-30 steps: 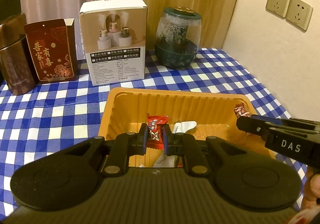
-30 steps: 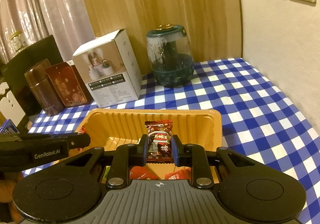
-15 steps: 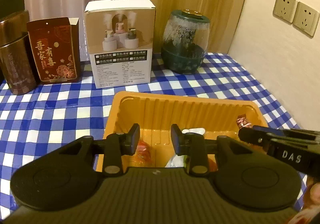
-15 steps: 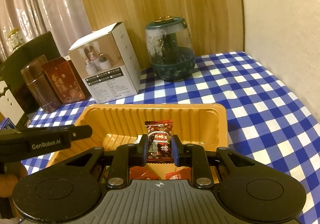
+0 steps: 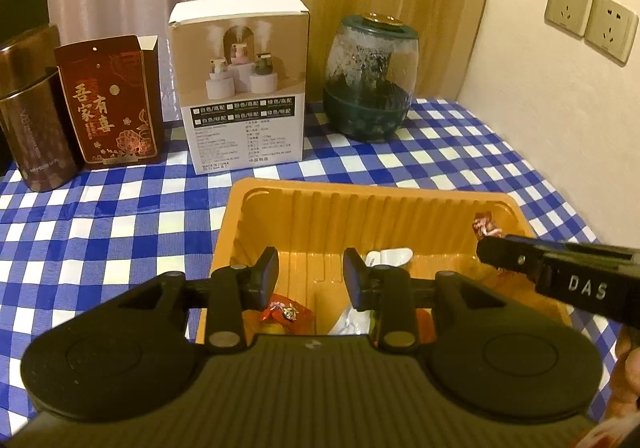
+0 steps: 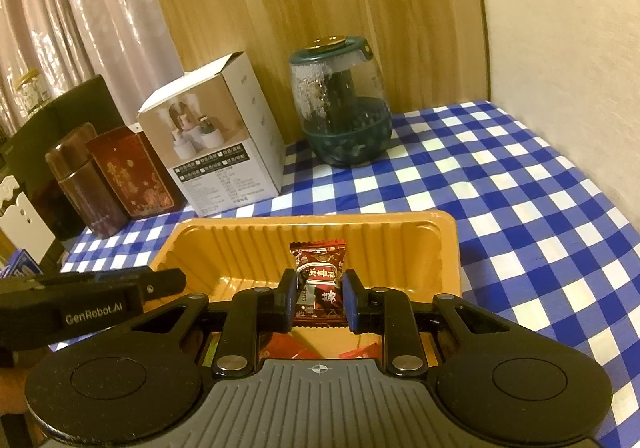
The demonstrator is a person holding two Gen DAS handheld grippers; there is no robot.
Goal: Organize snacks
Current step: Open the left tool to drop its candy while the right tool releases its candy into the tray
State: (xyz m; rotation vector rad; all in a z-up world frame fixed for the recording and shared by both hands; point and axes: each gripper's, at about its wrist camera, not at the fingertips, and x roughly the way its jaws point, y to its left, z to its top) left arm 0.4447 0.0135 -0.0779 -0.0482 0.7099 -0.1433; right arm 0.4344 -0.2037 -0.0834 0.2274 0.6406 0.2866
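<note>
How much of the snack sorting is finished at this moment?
Done: several wrapped snacks lie in the orange plastic tray; the left gripper is open and empty above it. In hand: the right gripper holds a dark red wrapped candy over the tray. Left: dropping it in.

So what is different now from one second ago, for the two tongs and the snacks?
The left tongs let go of the red snack, which dropped into the orange tray and now lies below the open, empty jaws. The right tongs stayed shut on the dark red snack above the tray. The boxes and the jar behind did not move.
</note>
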